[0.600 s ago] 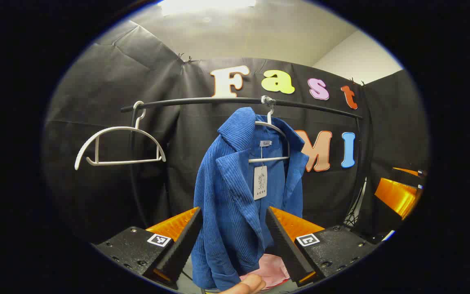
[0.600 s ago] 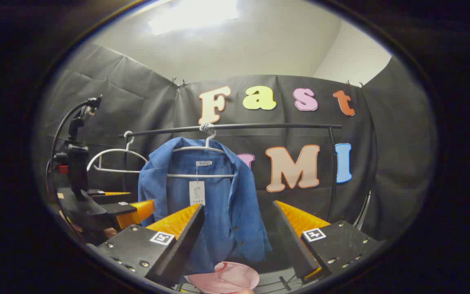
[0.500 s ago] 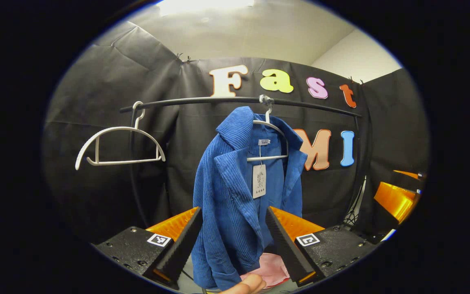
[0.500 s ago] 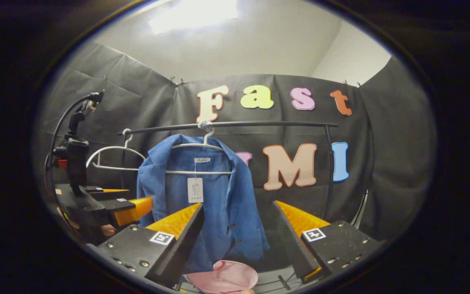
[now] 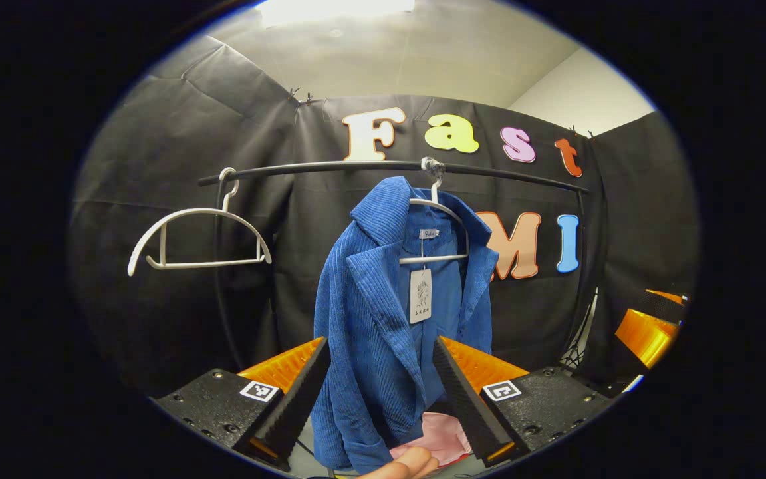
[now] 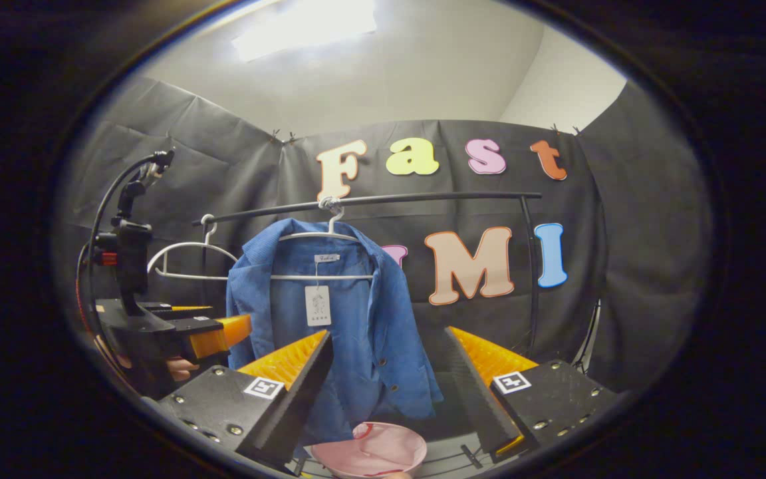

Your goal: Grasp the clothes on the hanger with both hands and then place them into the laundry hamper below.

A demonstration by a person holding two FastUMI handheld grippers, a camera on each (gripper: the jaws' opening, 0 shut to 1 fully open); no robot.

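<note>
A blue corduroy jacket [image 5: 376,319] hangs on a white hanger [image 5: 437,229] from a black rail [image 5: 330,165], with a paper tag at its collar. My left gripper [image 5: 380,340] is open, and the jacket's lower front appears between its fingers, a little beyond them. In the right gripper view the jacket [image 6: 356,332] hangs left of centre. My right gripper [image 6: 389,332] is open in front of its lower right edge, short of the cloth. The left gripper [image 6: 203,326] sits near the jacket's left side. A pink hamper [image 6: 370,456] lies below.
An empty white hanger [image 5: 197,233] hangs at the rail's left end. The rail's right post [image 6: 532,273] stands close to the wall. The right gripper [image 5: 649,322] shows at the far right of the left gripper view. A fingertip [image 5: 404,462] shows above the pink hamper [image 5: 439,439].
Both grippers stay open. The jacket and rail have drifted slightly up and left in the right gripper view. The left gripper view has barely shifted.
</note>
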